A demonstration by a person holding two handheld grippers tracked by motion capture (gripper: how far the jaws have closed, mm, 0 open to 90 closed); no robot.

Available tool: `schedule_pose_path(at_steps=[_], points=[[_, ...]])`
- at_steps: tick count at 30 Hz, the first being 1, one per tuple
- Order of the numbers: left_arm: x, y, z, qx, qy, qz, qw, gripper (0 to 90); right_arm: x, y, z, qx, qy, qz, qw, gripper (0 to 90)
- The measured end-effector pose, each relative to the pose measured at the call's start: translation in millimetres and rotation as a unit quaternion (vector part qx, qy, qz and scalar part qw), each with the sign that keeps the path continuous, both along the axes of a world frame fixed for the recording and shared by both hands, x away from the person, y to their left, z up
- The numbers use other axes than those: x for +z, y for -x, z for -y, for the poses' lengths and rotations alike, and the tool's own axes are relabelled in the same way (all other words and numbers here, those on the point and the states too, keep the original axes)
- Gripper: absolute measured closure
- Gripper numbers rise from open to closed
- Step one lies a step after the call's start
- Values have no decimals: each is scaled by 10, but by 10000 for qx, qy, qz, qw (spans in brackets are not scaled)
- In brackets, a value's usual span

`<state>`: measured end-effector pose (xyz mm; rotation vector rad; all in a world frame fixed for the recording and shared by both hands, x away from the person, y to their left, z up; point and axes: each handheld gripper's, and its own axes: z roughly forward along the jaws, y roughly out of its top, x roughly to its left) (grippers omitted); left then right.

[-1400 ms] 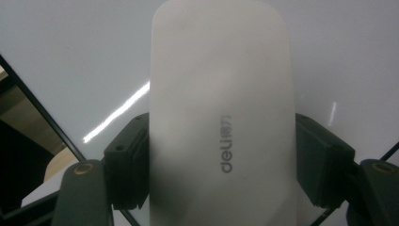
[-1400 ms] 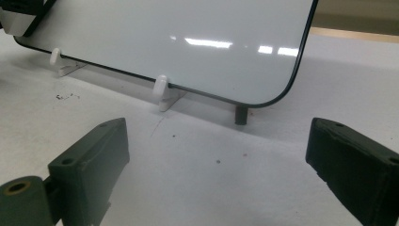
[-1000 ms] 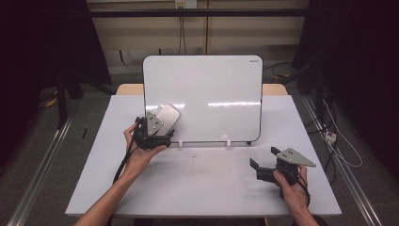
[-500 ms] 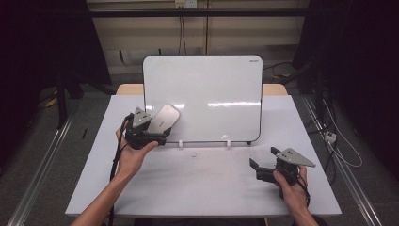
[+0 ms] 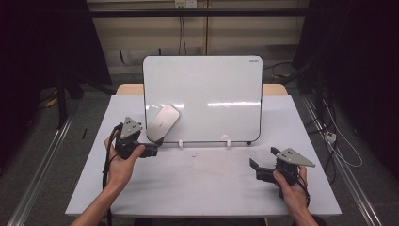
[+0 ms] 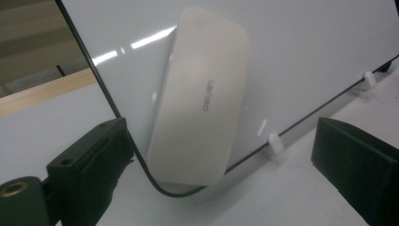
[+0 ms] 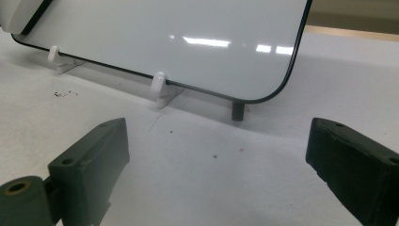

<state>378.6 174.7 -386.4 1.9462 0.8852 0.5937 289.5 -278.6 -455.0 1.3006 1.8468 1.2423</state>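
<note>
A pale, oblong whiteboard eraser with rounded ends (image 6: 200,96) sat tilted against the lower left corner of a white, black-edged whiteboard (image 5: 211,89), flat on the board's face. In the left gripper view, small grey letters ran along the eraser's back, and its lower end reached almost to the board's rounded corner.

The whiteboard stood nearly upright on small white clip feet (image 7: 160,84) near the back of a white table (image 5: 202,188).

The left gripper (image 5: 153,149) was held just below and beside the eraser, in front of the board's left corner. Its two black jaws stood wide apart and held nothing; the eraser appeared between them in the left gripper view, but farther off, and they did not touch it.

The right gripper (image 5: 254,167) was low over the table near the front right, well apart from the board. Its jaws were also wide apart and empty, with the bare table surface and a few dark specks between them.
</note>
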Motion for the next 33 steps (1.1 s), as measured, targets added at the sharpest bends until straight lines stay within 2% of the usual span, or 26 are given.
schedule_pose_path(at_steps=[7,9,15,18,20,23,27,33], points=[[-14,158,-96,-68,-101,27,9999,51,1,2,15,-32,2,6,10000,68],[-34,205,-130,-24,-174,22,9998,51,2,2,13,-30,2,-3,10000,68],[-150,336,-251,134,-184,-48,9997,50,3,6,18,-45,4,3,10000,68],[-213,393,-295,217,-103,-144,9996,49,1,6,19,-47,21,5,10000,68],[-252,427,-326,286,-110,-115,9995,50,2,7,17,-33,29,1,10000,68],[-292,465,-394,462,117,-90,9988,49,1,8,17,-35,37,-8,10000,68],[-353,525,-479,607,245,-78,9978,48,2,16,28,-56,54,-11,10000,68],[-404,511,-477,657,205,-171,9975,48,-2,12,37,-59,36,-56,10000,67]])
